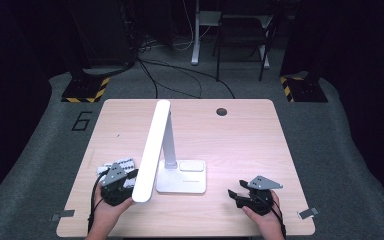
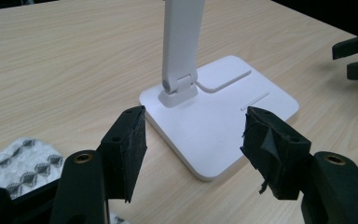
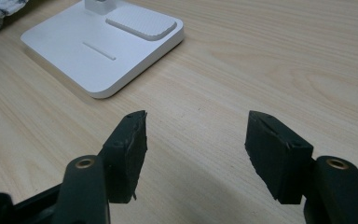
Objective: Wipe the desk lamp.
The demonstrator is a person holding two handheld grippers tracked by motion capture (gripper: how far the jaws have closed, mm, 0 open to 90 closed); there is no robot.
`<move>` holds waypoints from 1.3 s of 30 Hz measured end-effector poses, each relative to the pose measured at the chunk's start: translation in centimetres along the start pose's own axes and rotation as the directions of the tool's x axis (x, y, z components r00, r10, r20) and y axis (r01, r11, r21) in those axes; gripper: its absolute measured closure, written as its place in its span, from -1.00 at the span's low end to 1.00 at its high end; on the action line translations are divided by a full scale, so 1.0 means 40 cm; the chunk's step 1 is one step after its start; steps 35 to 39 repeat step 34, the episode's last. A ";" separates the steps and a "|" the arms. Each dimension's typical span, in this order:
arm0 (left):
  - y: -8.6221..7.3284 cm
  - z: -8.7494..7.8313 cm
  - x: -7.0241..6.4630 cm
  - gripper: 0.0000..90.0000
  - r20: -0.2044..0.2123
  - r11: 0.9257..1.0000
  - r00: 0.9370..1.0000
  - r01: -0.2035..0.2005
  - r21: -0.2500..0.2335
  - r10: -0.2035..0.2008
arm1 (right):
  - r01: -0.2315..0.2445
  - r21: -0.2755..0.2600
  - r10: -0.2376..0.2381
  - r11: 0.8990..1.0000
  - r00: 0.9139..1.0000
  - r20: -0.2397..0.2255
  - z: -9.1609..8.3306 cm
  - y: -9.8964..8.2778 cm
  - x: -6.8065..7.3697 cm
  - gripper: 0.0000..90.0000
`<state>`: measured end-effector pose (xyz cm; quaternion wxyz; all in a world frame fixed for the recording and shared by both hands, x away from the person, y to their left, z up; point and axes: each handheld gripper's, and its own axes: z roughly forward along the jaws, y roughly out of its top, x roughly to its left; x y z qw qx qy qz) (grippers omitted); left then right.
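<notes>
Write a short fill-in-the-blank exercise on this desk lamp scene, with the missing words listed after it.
1. The desk lamp on the table is ____ in colour.
2. The left gripper has its jaws ____, with nothing pressed between them.
3. In the high view, the right gripper hovers to the ____ of the lamp's base.
4. The lamp's long head is tilted down toward the ____ gripper.

Missing words: white; open; right; left

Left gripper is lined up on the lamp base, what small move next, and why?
Probably ease the left gripper forward to straddle the lamp base: its jaws stand open with nothing between the pads, and the base's near corner lies just ahead. The right gripper waits open, apart.
</notes>
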<state>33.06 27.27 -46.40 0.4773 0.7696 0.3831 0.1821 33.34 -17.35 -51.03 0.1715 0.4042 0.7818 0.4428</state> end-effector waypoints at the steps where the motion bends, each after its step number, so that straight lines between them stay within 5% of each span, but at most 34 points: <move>1: -0.005 -0.003 0.002 -0.13 -0.005 1.000 1.000 -0.001 -0.001 0.001 | -0.004 0.002 0.004 1.000 1.000 0.001 0.000 0.000 0.000 -0.14; 5: -0.024 -0.009 0.006 -0.13 -0.005 0.999 0.999 0.032 0.019 -0.032 | -0.003 0.003 0.003 1.000 1.000 0.000 0.001 -0.001 -0.001 -0.14; 15: -0.068 -0.009 0.005 -0.15 -0.004 0.999 1.000 0.001 0.039 -0.001 | 0.011 0.007 -0.011 1.000 1.000 -0.001 0.007 -0.001 0.000 -0.15; 17: -0.071 -0.004 0.008 -0.15 -0.004 0.998 1.000 -0.027 0.061 0.027 | 0.007 0.010 -0.006 1.000 1.000 -0.005 0.007 -0.001 0.002 -0.14; 39: -0.078 0.015 0.005 -0.16 0.002 0.997 1.000 -0.030 0.073 0.030 | 0.012 0.008 -0.012 1.000 1.000 -0.002 0.010 0.000 0.002 -0.15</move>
